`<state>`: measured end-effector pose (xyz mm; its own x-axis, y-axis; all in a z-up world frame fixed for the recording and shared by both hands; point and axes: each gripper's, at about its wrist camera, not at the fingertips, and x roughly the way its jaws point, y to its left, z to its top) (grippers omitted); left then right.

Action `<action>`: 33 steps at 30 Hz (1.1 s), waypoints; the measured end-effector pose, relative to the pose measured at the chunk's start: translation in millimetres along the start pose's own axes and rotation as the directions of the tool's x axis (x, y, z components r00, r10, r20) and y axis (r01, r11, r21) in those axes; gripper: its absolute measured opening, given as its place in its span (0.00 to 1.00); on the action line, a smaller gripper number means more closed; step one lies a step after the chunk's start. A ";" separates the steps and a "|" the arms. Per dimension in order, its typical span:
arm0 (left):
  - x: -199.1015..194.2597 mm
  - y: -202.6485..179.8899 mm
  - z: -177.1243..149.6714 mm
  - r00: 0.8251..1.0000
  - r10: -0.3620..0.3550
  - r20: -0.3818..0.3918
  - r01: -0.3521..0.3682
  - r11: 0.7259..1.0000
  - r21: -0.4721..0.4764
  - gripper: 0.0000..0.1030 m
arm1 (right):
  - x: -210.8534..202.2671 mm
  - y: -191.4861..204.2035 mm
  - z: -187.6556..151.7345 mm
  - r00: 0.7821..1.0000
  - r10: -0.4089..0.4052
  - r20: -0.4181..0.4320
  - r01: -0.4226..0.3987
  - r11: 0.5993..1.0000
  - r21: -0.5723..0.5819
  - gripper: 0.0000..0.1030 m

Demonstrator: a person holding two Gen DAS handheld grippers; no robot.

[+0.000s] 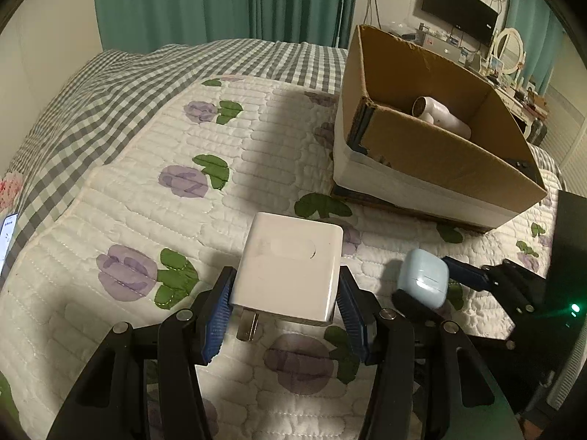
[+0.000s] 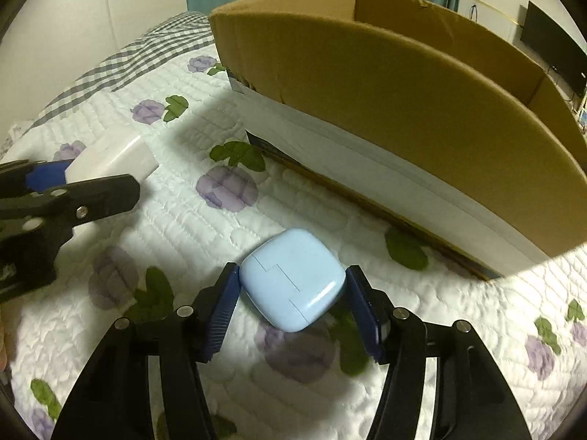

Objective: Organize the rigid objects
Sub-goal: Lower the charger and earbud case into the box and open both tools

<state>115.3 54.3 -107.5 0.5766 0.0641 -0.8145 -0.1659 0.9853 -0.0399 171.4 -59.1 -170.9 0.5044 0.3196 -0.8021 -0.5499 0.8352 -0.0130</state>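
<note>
Left wrist view: left tongs (image 1: 284,306) clamped on charger (image 1: 290,271), held low over bed (image 1: 121,198), box (image 1: 433,146) ahead right with dryer (image 1: 440,113) inside. Risk: smooth plastic sliding from pads; prongs snagging the quilt if dragged. Right wrist view: right tongs (image 2: 291,302) pressed against both sides of case (image 2: 293,278), resting on bed just beside box (image 2: 385,110). Risk: rounded corners squirting out; tall wall catching case if lifted too low.
</note>
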 end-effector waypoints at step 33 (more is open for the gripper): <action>-107.1 -74.7 18.3 0.984 -0.141 0.106 0.130 0.986 0.108 0.53 | -206.4 -47.8 -8.0 0.964 -0.123 0.234 0.110 0.992 0.068 0.57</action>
<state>80.6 -23.3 -6.7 0.6759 -0.0592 -0.7346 -0.0023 0.9966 -0.0823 88.3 -168.6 -9.5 0.7099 0.3106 -0.6321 -0.4447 0.8937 -0.0602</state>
